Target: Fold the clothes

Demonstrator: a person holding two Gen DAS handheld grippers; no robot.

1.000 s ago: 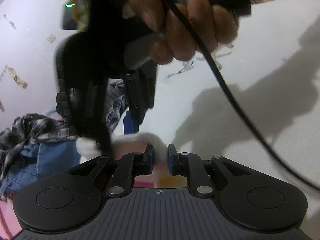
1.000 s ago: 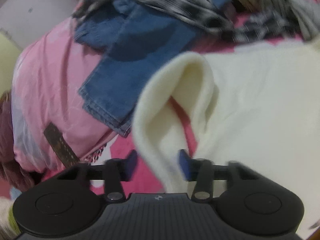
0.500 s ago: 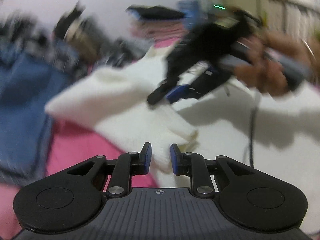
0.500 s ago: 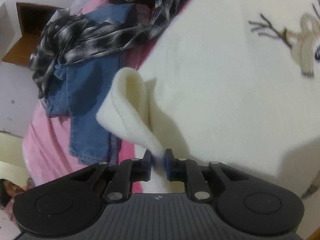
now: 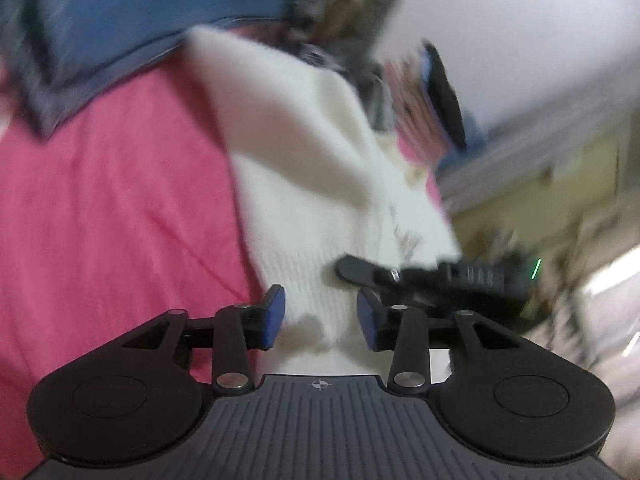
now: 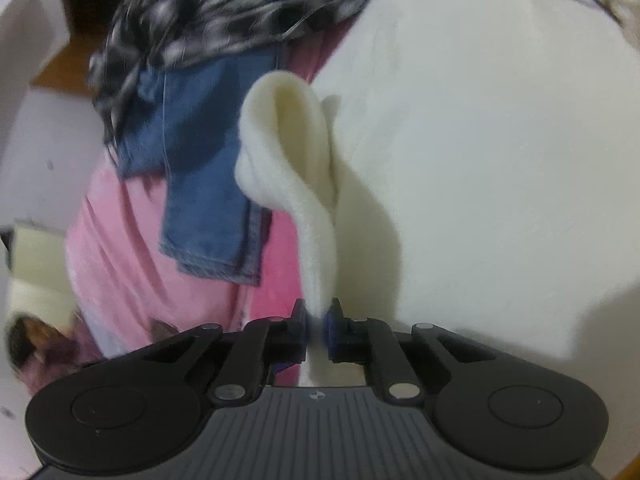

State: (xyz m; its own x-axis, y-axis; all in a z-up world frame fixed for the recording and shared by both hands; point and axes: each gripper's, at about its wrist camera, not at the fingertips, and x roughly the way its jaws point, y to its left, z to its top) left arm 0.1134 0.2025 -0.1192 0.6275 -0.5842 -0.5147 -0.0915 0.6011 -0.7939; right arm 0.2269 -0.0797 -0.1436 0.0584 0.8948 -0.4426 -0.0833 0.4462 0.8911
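— Between the right gripper's (image 6: 318,326) fingers at bottom centre, what's pinched?

— A cuff-like edge of the cream sweater (image 6: 460,152); the fingers are closing tight on it. The body spreads up right over the pink bed (image 6: 120,272), jeans (image 6: 208,184) and a plaid shirt (image 6: 208,28) upper left.

— And the left gripper (image 5: 320,318)?

— Opening, pads clear of the ribbed hem between them.

— Handling?

— Soft, thick and floppy, I'd judge; take edges and corners, not the middle.

Cream fleece sweater (image 6: 460,152), spread flat, edge apparently pinched upward
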